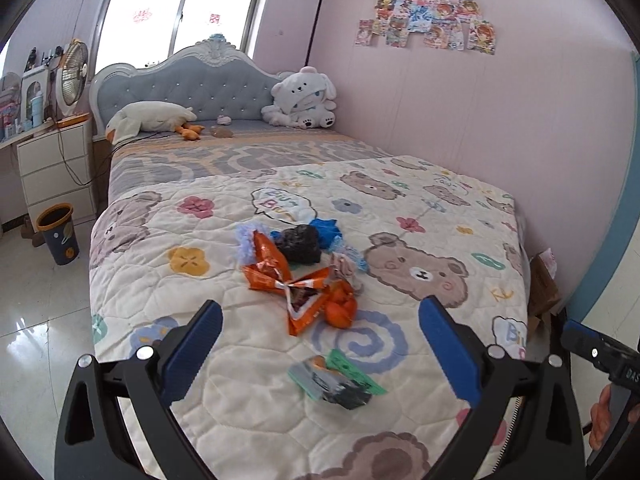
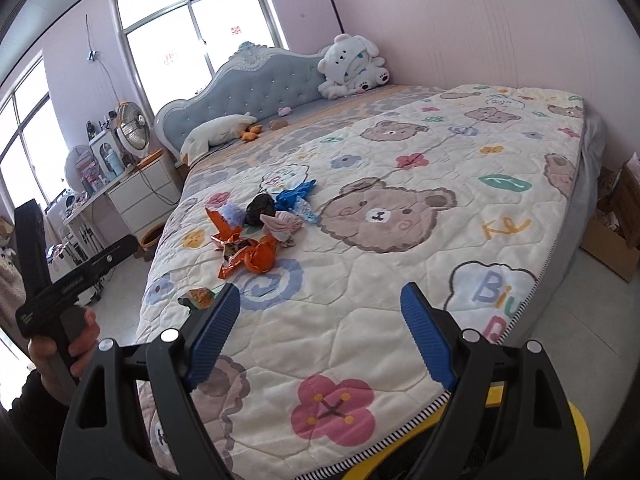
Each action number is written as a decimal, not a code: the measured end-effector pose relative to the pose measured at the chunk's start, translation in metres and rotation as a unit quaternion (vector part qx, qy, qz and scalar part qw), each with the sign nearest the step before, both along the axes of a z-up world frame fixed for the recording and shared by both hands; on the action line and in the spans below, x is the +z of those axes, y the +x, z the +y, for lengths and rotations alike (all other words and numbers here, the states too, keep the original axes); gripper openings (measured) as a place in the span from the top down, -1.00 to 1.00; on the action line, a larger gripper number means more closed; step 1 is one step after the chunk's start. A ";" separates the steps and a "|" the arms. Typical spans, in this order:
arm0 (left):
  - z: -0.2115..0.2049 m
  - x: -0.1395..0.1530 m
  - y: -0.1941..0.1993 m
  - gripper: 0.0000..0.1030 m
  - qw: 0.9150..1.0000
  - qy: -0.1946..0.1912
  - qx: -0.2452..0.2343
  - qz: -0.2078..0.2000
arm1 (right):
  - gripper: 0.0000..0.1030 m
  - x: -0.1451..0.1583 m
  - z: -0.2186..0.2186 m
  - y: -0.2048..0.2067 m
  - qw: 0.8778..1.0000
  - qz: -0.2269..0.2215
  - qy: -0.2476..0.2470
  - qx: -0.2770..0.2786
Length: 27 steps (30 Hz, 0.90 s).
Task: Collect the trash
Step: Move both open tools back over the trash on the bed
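Observation:
A heap of trash lies mid-bed on the bear-print quilt (image 1: pixel 248 380): orange foil wrappers (image 1: pixel 292 284), an orange bag (image 1: pixel 340 304), a crumpled black bag (image 1: pixel 300 244), blue plastic (image 1: pixel 326 230) and pinkish scraps. A green and grey wrapper (image 1: pixel 336 380) lies apart, nearer the foot. My left gripper (image 1: pixel 320 320) is open and empty, hovering above that wrapper. My right gripper (image 2: pixel 320 300) is open and empty over the quilt's foot, right of the heap (image 2: pixel 256 236); the green wrapper (image 2: pixel 200 298) shows by its left finger.
A dark bin with an orange rim (image 1: pixel 58 234) stands on the tiled floor left of the bed, beside a white drawer unit (image 1: pixel 56 172). Plush toys (image 1: pixel 302 100) lie at the headboard. Cardboard boxes (image 2: pixel 616 224) sit by the right wall.

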<state>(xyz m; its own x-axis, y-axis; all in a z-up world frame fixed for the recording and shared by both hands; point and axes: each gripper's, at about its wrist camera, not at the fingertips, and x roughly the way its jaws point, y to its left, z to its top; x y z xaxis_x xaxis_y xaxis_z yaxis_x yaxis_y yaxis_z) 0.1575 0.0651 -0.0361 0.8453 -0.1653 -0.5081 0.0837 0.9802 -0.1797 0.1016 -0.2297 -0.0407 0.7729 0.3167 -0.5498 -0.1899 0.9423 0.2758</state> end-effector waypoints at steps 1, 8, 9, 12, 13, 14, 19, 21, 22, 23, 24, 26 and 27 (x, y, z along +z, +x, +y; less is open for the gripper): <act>0.006 -0.001 0.007 -0.84 1.000 -0.001 0.007 0.004 | -0.53 -0.002 0.008 0.004 1.000 0.001 -0.004 0.008; 0.034 -0.015 0.050 -0.84 0.999 0.001 0.037 0.026 | -0.53 -0.018 0.060 0.029 0.998 0.014 -0.018 0.061; 0.036 -0.018 0.056 -0.84 0.999 0.002 0.038 0.029 | -0.53 -0.020 0.067 0.032 0.997 0.016 -0.020 0.068; 0.040 -0.024 0.071 -0.84 0.998 -0.003 0.041 0.037 | -0.53 -0.027 0.088 0.041 0.995 0.020 -0.027 0.089; 0.041 -0.026 0.077 -0.84 0.998 -0.005 0.042 0.039 | -0.53 -0.030 0.095 0.043 0.995 0.021 -0.031 0.096; 0.042 -0.029 0.082 -0.84 0.998 -0.007 0.043 0.042 | -0.53 -0.032 0.101 0.046 0.994 0.022 -0.035 0.101; 0.042 -0.044 0.112 -0.84 0.997 -0.013 0.046 0.063 | -0.53 -0.045 0.129 0.059 0.990 0.031 -0.046 0.126; 0.043 -0.050 0.123 -0.84 0.996 -0.018 0.047 0.071 | -0.53 -0.050 0.139 0.064 0.989 0.034 -0.049 0.134; 0.044 -0.053 0.128 -0.84 0.996 -0.021 0.048 0.075 | -0.53 -0.052 0.144 0.067 0.988 0.036 -0.051 0.138; 0.044 -0.057 0.132 -0.84 0.995 -0.024 0.049 0.079 | -0.53 -0.055 0.148 0.069 0.988 0.038 -0.052 0.142; 0.045 -0.061 0.136 -0.84 0.995 -0.027 0.051 0.083 | -0.53 -0.058 0.153 0.072 0.987 0.041 -0.054 0.145; 0.047 -0.068 0.143 -0.84 0.993 -0.038 0.054 0.094 | -0.53 -0.064 0.161 0.078 0.985 0.048 -0.054 0.154; 0.047 -0.071 0.146 -0.84 0.993 -0.044 0.056 0.098 | -0.53 -0.067 0.165 0.080 0.984 0.050 -0.055 0.159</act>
<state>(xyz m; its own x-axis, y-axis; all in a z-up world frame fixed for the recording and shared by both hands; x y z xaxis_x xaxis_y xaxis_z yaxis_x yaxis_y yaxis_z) 0.3034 0.1126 -0.1075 0.7471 -0.1276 -0.6523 -0.0695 0.9610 -0.2675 0.1814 -0.0642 -0.1075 0.5848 0.4680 -0.6626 -0.4571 0.8649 0.2074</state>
